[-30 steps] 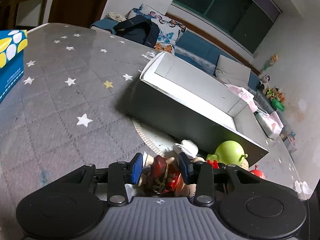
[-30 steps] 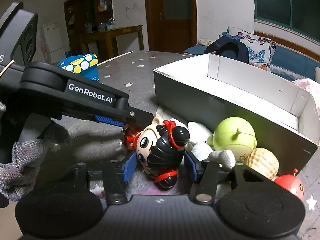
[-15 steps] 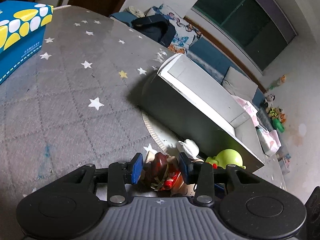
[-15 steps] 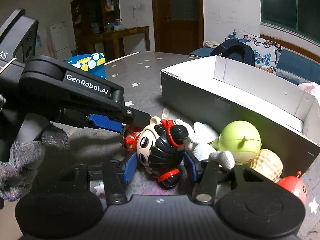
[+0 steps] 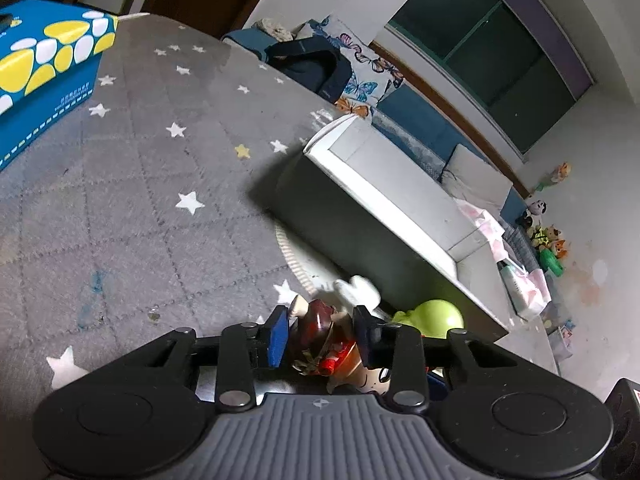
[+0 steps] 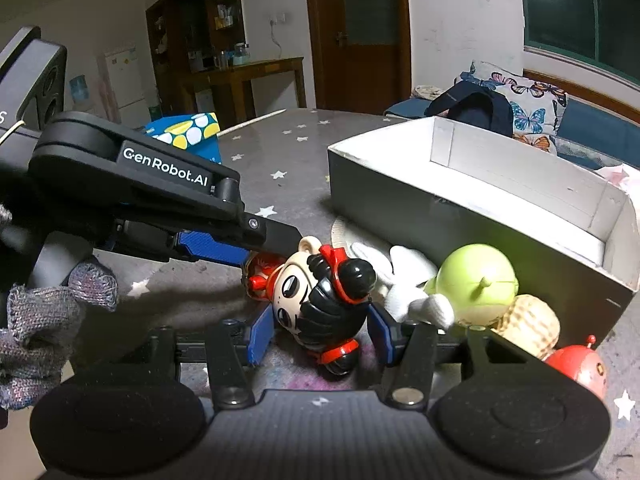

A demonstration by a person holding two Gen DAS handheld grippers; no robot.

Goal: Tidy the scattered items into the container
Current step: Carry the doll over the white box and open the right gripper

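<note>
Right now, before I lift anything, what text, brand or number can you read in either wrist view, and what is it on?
"GenRobot.AI": white lettering on the black body of the left gripper, seen from the right wrist view.
Small white print on the side of the blue box: too blurred to read.
A mark on the red round toy: too small to tell.
Nothing else legible.

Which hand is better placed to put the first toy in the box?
Right. The right gripper looks clamped on the black-haired doll, with the box open just ahead. The left gripper is only closing its fingers around the red figure.
</note>
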